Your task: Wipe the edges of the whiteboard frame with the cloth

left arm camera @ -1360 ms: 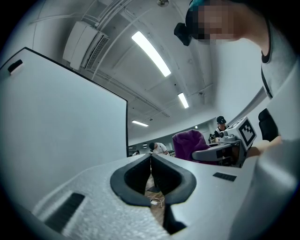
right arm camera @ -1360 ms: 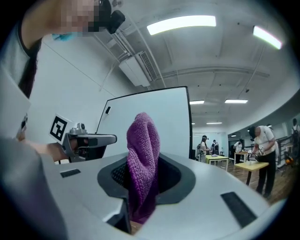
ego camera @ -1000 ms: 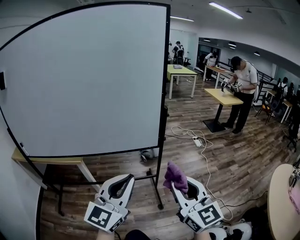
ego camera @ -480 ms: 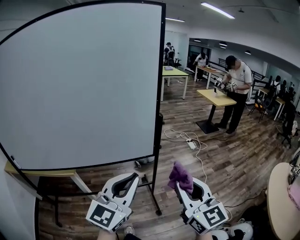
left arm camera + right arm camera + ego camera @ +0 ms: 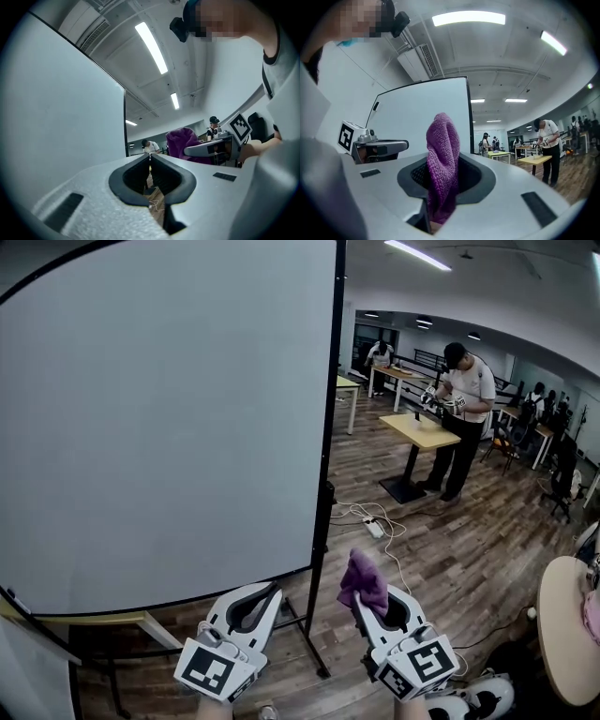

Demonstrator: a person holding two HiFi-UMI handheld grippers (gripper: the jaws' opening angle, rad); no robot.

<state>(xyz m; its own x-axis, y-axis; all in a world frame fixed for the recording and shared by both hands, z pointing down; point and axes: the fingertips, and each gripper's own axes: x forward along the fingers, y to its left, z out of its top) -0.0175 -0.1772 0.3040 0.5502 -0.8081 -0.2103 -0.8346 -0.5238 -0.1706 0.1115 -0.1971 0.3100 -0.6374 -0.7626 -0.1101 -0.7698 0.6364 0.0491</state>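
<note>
A big whiteboard [image 5: 159, 427] on a black stand fills the left of the head view, its black frame edge [image 5: 330, 409] running down the right side. My right gripper [image 5: 361, 601] is shut on a purple cloth [image 5: 364, 579], which sticks up past its tips just right of the frame's lower leg; the cloth [image 5: 443, 159] shows bunched between the jaws in the right gripper view. My left gripper [image 5: 262, 594] sits low in front of the board's bottom edge, shut with nothing in it [image 5: 150, 157].
A person [image 5: 459, 418] works at a yellow table [image 5: 422, 432] behind the board's right side. Cables and a power strip [image 5: 375, 526] lie on the wood floor. A round table edge [image 5: 562, 624] is at the right. More desks and people stand farther back.
The view has closed in on the whiteboard, which now looms larger. Both grippers have stayed low in front of me, the right one still holding the cloth.
</note>
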